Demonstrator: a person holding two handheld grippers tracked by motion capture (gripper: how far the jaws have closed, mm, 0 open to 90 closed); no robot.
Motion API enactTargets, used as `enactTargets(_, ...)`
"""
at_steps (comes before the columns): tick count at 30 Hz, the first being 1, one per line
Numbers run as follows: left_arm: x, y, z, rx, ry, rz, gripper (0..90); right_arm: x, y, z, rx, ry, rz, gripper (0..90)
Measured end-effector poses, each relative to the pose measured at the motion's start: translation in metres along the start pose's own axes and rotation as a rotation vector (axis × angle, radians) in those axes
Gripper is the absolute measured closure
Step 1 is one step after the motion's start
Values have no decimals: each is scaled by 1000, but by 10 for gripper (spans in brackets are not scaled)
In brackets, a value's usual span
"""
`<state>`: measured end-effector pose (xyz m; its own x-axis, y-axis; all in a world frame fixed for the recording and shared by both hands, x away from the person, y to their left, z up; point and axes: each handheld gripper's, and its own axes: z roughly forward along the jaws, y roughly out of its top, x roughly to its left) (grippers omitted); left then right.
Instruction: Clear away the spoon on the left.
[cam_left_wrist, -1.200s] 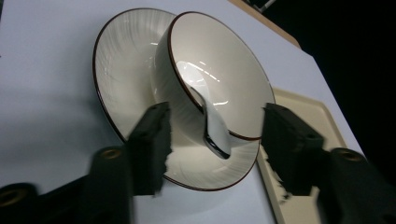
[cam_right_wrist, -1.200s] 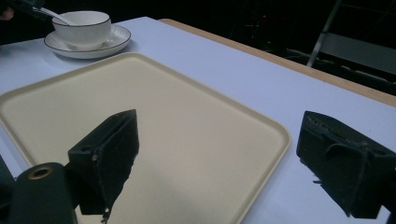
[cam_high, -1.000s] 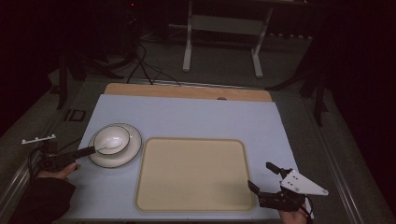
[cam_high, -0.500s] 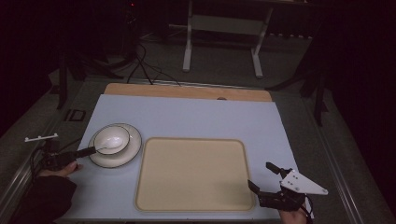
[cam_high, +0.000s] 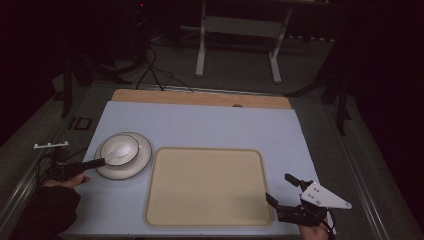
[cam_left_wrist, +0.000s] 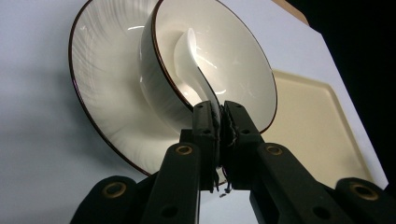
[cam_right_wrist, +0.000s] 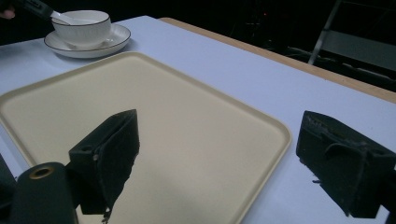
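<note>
Close in, left gripper (cam_left_wrist: 219, 116): jaws drawn together on the handle of the white spoon (cam_left_wrist: 198, 74), having just been closing, the handle now pinched between the pads. Spoon rises from the jaw tips into the bowl (cam_left_wrist: 233, 60), its scoop resting against the inner wall. Bowl sits on the saucer (cam_left_wrist: 102, 74), both white with a dark rim. From the high view the same gripper (cam_high: 102, 161) reaches in from the left edge of the table (cam_high: 210, 125), tips at the saucer's near-left rim; spoon (cam_high: 119, 151) lies across the bowl, handle pointing toward the person's left hand (cam_high: 67, 179).

Right gripper (cam_right_wrist: 219, 158): jaws stand wide apart, nothing between them. It hovers at the near-right corner of the beige tray (cam_right_wrist: 154, 140), well apart from bowl and spoon, which show small at the far left of the right gripper view. High view places it (cam_high: 285, 192) just beside the tray's right edge.

Hard to read: the grip point itself is hidden by the pads, so how much handle is caught I cannot tell. Saucer's near rim is covered by the jaws in the left gripper view. Left forearm is dark and cut off by the frame; surroundings beyond the table are mostly black.
</note>
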<state>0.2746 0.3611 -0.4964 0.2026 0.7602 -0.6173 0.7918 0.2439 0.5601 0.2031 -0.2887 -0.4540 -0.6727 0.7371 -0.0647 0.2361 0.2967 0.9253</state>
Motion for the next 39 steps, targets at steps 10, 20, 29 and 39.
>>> enactTargets(10,-4,-2,0,-9,19,22,852,-1,0,0,-5,7,12,133)
enactTargets(20,-10,-4,-8,-19,39,31,854,-2,0,-1,-13,11,13,133)
enactTargets(29,-19,-6,-19,-59,34,44,854,-2,0,-2,-15,4,13,134)
enactTargets(39,-22,-8,-27,-82,55,47,853,-1,0,-2,-14,-4,5,133)
